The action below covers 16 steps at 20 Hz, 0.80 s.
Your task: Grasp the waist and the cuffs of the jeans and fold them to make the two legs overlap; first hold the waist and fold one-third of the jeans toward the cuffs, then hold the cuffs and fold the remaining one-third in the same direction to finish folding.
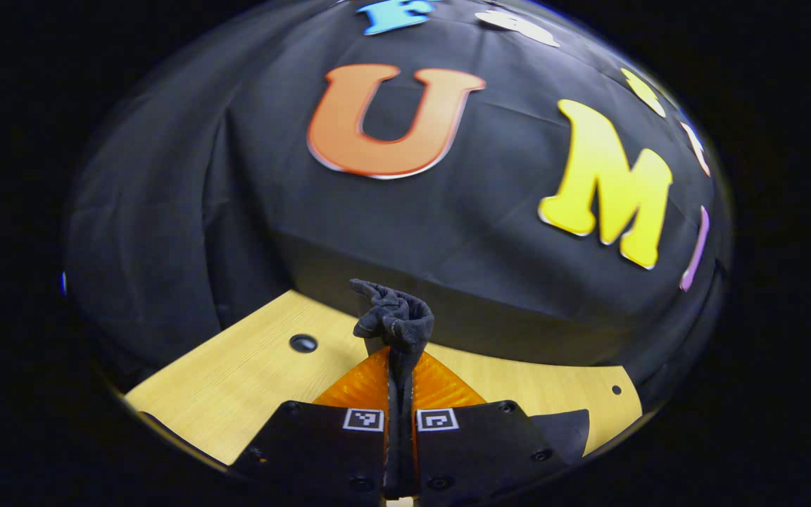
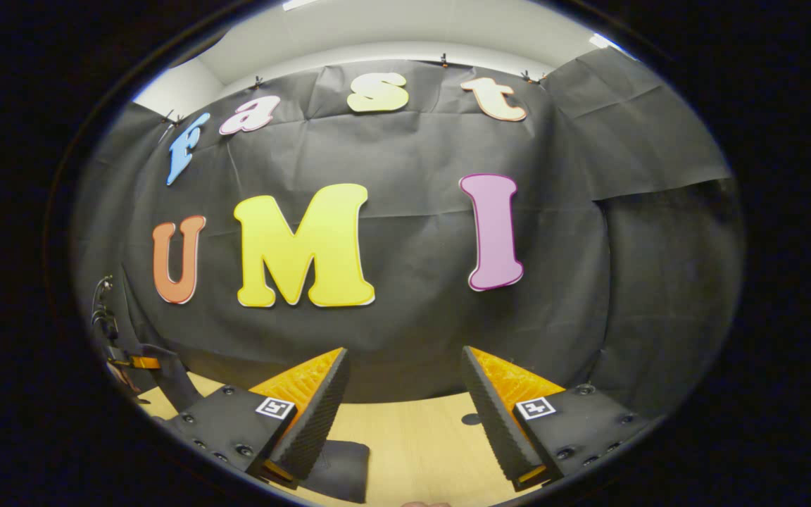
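My left gripper (image 1: 400,352) is shut on a bunched fold of the dark jeans (image 1: 395,317), which pokes up past the fingertips above the wooden table (image 1: 250,380). More dark denim shows low on the right beside that gripper. My right gripper (image 2: 404,359) stands open above the table (image 2: 412,436), nothing between its fingers. A dark corner of the jeans (image 2: 341,468) lies on the table under its left finger. At the far left of the right gripper view, the other gripper (image 2: 139,362) is raised with dark cloth hanging from it.
The black cloth wall rises just behind the table's far edge in both views. A round hole (image 1: 303,343) is set in the tabletop at the left, and another hole (image 2: 471,419) lies near my right gripper's right finger.
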Each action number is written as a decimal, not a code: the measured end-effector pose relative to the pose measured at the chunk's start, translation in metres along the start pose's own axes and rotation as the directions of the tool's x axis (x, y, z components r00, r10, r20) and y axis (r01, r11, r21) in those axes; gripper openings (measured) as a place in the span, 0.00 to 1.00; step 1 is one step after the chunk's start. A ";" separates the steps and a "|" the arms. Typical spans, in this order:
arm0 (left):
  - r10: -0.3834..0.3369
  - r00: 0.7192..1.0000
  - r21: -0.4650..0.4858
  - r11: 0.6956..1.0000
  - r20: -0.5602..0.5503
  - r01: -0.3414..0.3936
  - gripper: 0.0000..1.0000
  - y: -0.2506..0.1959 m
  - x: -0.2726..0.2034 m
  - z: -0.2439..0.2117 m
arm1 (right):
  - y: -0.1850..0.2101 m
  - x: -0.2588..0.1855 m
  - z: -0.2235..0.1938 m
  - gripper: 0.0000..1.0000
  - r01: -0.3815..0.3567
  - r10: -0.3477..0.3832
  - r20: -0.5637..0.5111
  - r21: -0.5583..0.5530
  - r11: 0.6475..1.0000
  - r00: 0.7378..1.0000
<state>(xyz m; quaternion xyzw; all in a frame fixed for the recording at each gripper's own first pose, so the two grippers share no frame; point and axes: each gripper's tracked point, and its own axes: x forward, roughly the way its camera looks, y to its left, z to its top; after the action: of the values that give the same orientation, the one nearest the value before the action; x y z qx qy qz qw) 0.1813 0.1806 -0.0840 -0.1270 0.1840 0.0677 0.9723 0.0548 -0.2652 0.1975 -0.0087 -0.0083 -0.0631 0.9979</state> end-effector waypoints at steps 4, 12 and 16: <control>-0.131 0.991 0.170 0.977 0.020 0.125 0.03 -0.053 -0.024 0.044 | -0.020 -0.006 0.001 0.99 0.038 -0.038 0.001 0.017 0.999 0.999; -0.325 0.941 0.531 0.782 -0.097 0.325 0.03 -0.171 -0.039 -0.022 | -0.065 -0.024 -0.006 0.98 0.127 -0.127 -0.009 0.011 0.992 0.992; -0.376 0.903 0.592 0.686 -0.208 0.423 0.04 -0.214 -0.053 -0.074 | -0.089 -0.036 -0.011 0.98 0.181 -0.181 -0.025 0.004 0.983 0.983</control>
<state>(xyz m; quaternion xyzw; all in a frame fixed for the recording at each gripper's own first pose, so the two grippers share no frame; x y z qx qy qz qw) 0.1452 -0.0487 -0.0829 0.1627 0.1978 -0.2147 0.9425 0.0083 -0.3490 0.1870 -0.0042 0.0030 -0.1538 0.9881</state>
